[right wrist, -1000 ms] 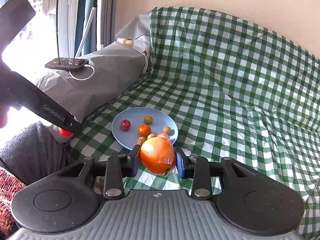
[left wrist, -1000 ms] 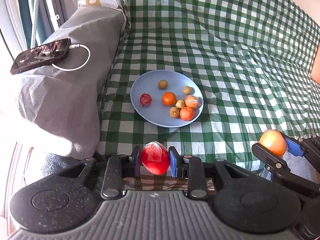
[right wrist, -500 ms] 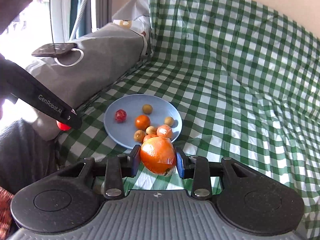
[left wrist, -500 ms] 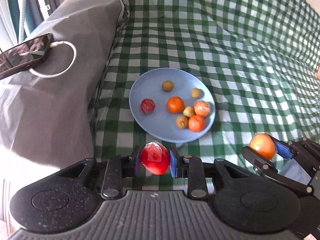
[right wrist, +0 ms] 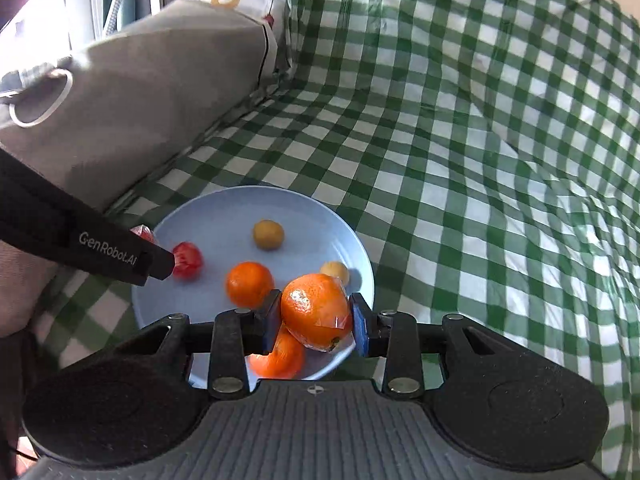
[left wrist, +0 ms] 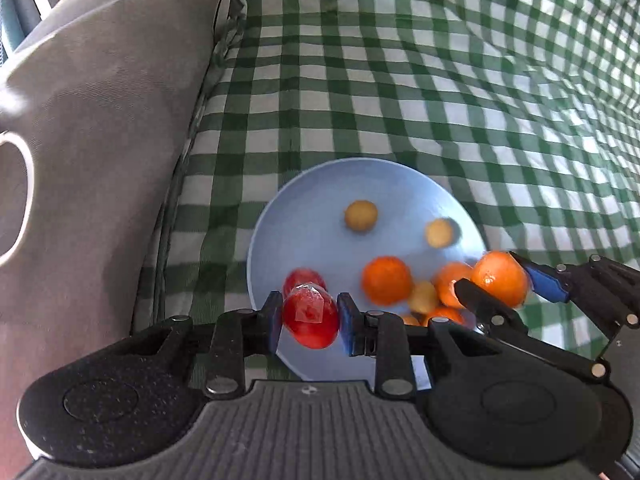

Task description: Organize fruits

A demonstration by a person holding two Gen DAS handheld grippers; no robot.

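1. Left hand-held gripper (left wrist: 310,317) clamped on wrapped red fruit (left wrist: 311,316), over near rim of blue plate (left wrist: 320,200).
2. Right hand-held gripper (right wrist: 316,318) clamped on wrapped orange (right wrist: 316,310), above crowded plate (right wrist: 216,216) edge.
3. Risks: dropped orange knocking loose fruit off; plate tipping on soft bed (right wrist: 480,160); grippers colliding.

Bright sun comes in from the window side at the left. The top left corner of the right view glares white. Both pictures are blurry, most on the blue plate (left wrist: 320,200). The checked cloth (right wrist: 480,160) bends at the edges.
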